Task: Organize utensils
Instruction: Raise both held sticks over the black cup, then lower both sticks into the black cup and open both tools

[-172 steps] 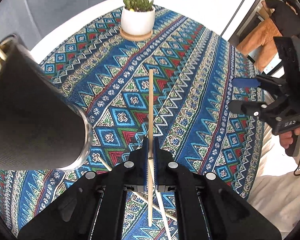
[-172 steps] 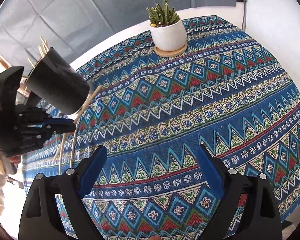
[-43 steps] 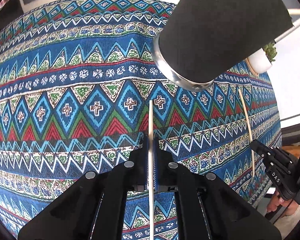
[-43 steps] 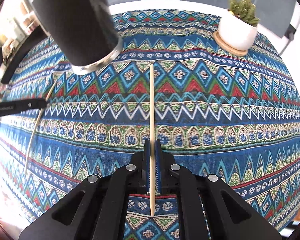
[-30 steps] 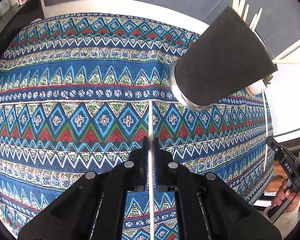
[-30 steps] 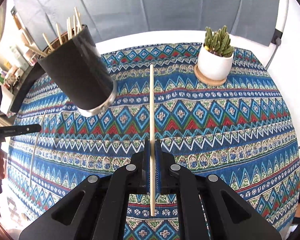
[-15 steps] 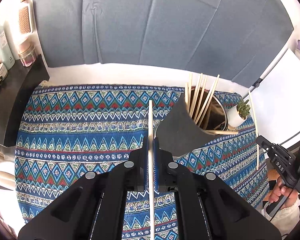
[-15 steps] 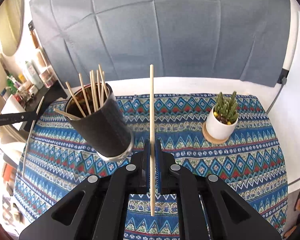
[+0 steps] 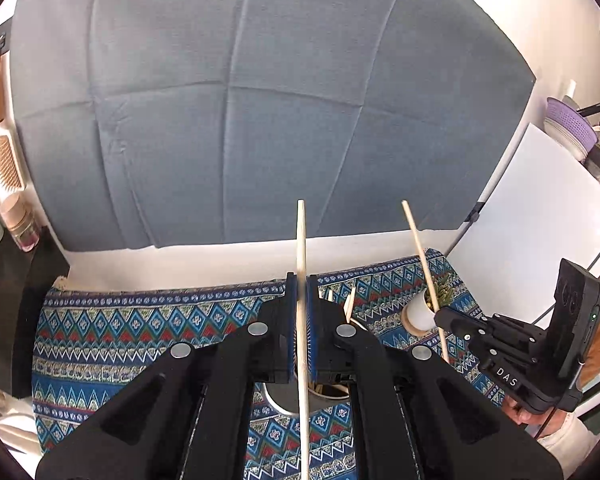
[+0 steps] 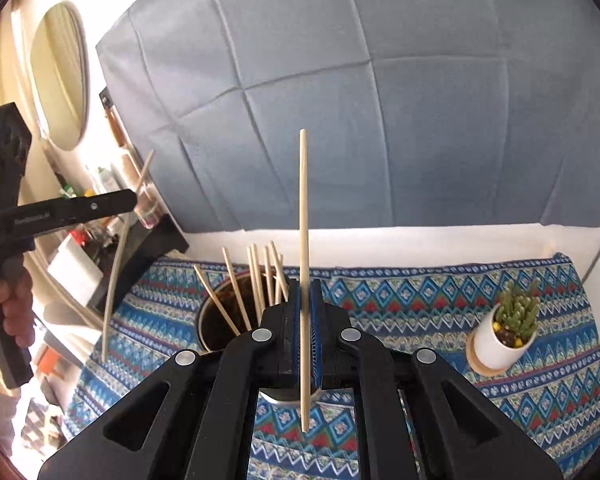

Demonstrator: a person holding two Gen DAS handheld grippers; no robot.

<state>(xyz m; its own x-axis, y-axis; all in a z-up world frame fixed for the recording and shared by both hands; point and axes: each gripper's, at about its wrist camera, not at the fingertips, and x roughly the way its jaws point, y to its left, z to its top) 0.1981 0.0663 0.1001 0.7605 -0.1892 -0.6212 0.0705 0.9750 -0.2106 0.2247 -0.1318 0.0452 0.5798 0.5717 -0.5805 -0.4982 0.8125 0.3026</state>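
— Nearest the lens?

— Left tongs pinched shut on one chopstick; right tongs pinched shut on a second chopstick. Nothing else in either grip.

— Different from a second ago?

— Raised, both of them. Up off the tablecloth and tipped back, aiming the wood at the backdrop rather than across the pattern.

— And under the tips?

— Just below and beyond both pairs, the black cup: upright on the cloth, already bristling with sticks. Viewed from above now, with the open mouth on show, not side-on as before.

— Meaning for the tidy-up?

— Most likely pick-up done, drop-off pending. Still to come, by the look of it: swinging each stick tip-down over the mouth, then letting go. Some risk of knocking the sticks already leaning inside.

— Farther back?

— Off to the right, well apart from the cup, a potted cactus on a coaster. Behind everything, the blue backdrop.
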